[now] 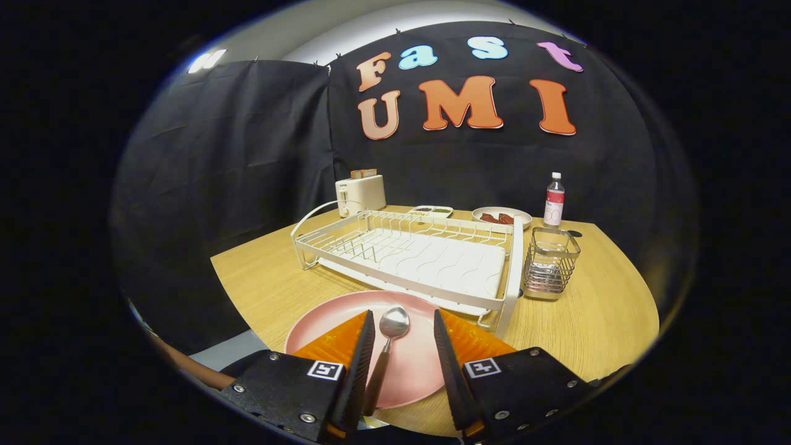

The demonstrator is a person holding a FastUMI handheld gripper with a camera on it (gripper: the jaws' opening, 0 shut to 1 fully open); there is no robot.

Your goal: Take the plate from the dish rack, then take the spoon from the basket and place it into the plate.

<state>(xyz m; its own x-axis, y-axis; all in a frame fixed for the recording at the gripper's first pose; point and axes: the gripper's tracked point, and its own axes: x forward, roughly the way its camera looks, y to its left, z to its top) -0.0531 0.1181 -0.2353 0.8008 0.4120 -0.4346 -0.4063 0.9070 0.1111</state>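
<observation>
In the gripper view, the gripper [403, 321] hangs over the near edge of a wooden table [593, 334] with its two fingers spread apart, holding nothing. One metal spoon [388, 346] lies in the gap between them, bowl pointing away and handle running back toward the left finger; its handle end passes close by that finger, and whether they touch cannot be told. The spoon rests on the single pink plate [327, 324], which sits flat on the table just under the fingers, its near rim close to the table's front edge. The plate's far rim lies just before the front rail of the one white wire dish rack [426, 256], which holds no dishes. Just to the right of the rack stands one wire cutlery basket [550, 262], upright, near the rack's corner but apart from it. Bare tabletop stretches right of the basket out to the curved table edge, and a second clear band runs left of the rack to the left edge. Along the far edge, against the black cloth, stand one white toaster [360, 193], one small divided tray [432, 211], one shallow bowl with reddish food [502, 216] and one clear bottle [554, 199].
</observation>
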